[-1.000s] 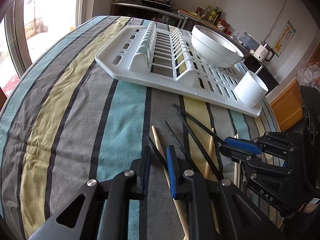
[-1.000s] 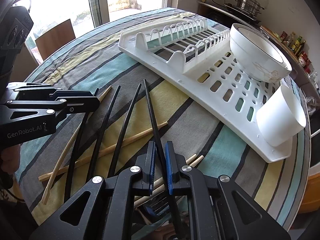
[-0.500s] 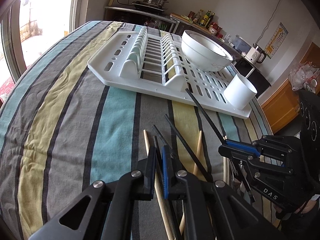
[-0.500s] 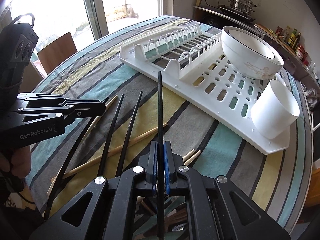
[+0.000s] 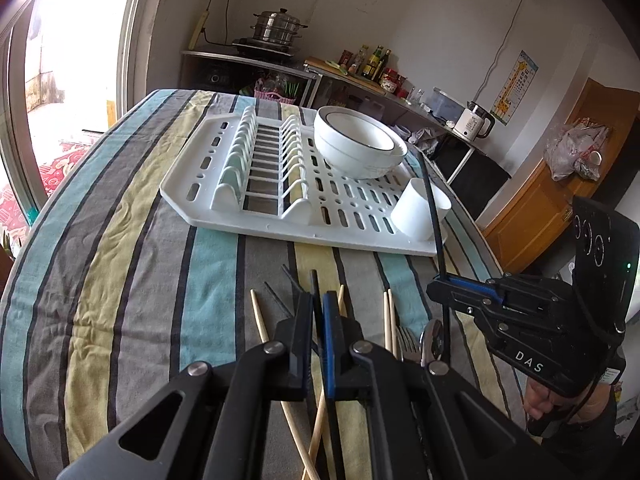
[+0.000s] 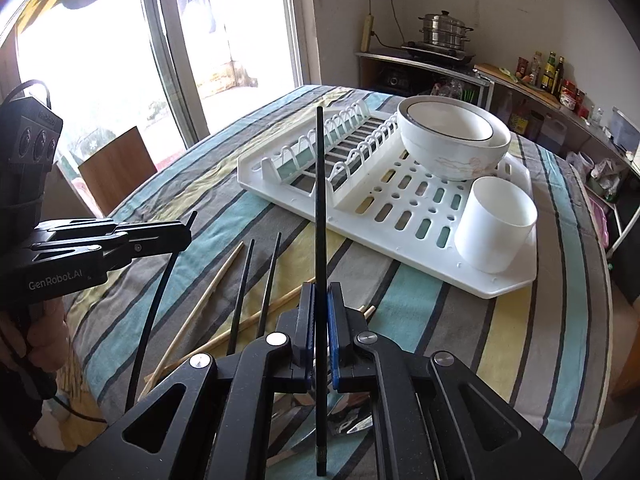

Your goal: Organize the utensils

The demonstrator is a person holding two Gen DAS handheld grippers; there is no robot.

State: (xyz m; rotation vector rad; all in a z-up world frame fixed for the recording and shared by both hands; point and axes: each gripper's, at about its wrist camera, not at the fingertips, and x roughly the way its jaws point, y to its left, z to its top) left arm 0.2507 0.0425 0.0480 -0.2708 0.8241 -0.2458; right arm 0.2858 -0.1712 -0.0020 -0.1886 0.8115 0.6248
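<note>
each hand's fingers are clamped on one black chopstick. the right gripper (image 6: 319, 320) holds its chopstick (image 6: 319, 200) upright, tip toward the white cup (image 6: 494, 224) on the rack (image 6: 400, 236), the nearer hand; the left gripper (image 5: 318, 320) holds another chopstick (image 5: 314, 286) farther off.

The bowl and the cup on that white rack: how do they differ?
The bowl is wide and shallow with a dark line round its rim; the cup is narrower, taller and plain white. The bowl sits toward the rack's far end, the cup at its near corner. Both are white, open side up, empty as far as I can see.
</note>
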